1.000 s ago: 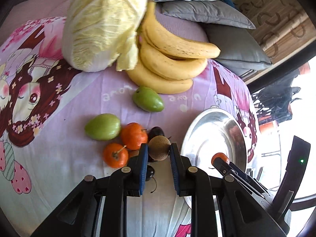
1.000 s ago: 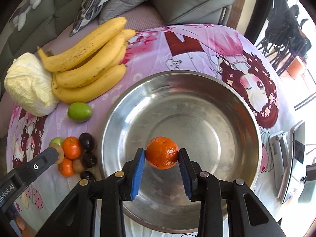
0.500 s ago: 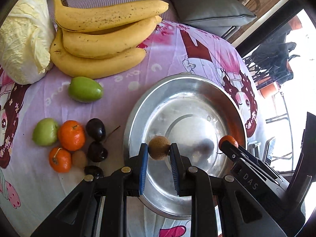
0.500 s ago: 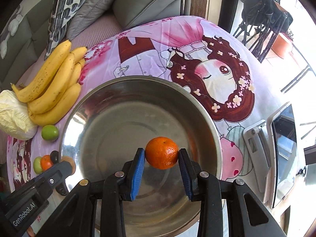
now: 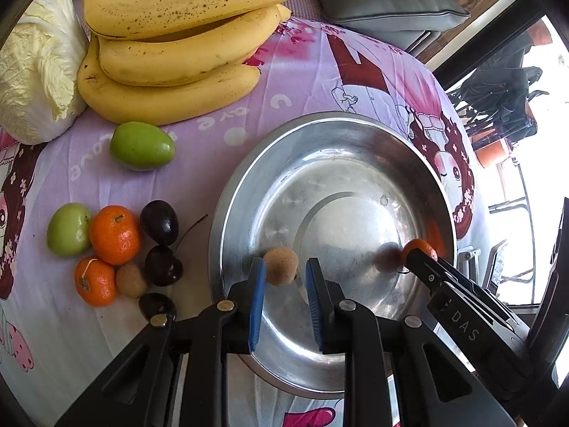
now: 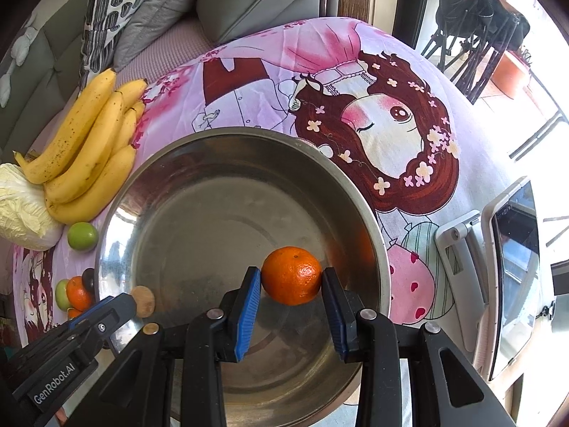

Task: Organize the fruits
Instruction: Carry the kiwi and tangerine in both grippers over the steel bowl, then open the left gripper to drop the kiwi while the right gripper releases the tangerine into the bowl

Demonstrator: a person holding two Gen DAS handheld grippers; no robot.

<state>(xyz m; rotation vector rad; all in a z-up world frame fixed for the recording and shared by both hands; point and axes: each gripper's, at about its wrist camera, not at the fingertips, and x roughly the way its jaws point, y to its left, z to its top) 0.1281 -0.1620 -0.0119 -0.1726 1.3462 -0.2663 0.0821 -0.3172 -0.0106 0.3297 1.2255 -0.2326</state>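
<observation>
Fruit is seen at both sets of tongs over the steel bowl (image 5: 227, 213). A small brown round fruit (image 5: 281, 265) sits between the left gripper (image 5: 284, 277) pads: it touches the left blue pad, while a gap shows at the right pad, so the jaws stand slightly parted and no firm grip can be confirmed. A mandarin (image 6: 292, 274) is clamped between the right gripper (image 6: 291, 297) pads, jaws spread to the fruit's width, above the bowl's near right wall. On the cartoon-print cloth (image 5: 302, 82), left of the bowl, a cluster is found: two more mandarins (image 5: 114, 234), a green fruit (image 5: 69, 229), dark cherries (image 5: 159, 222) and another brown fruit (image 5: 131, 280), just beside the bowl's rim. A second green fruit (image 5: 142, 146) lies apart toward the far edge, near the bananas (image 5: 170, 53) and cabbage (image 5: 35, 67). A tablet on a stand (image 6: 512, 284) is seen at the cloth's right edge.
</observation>
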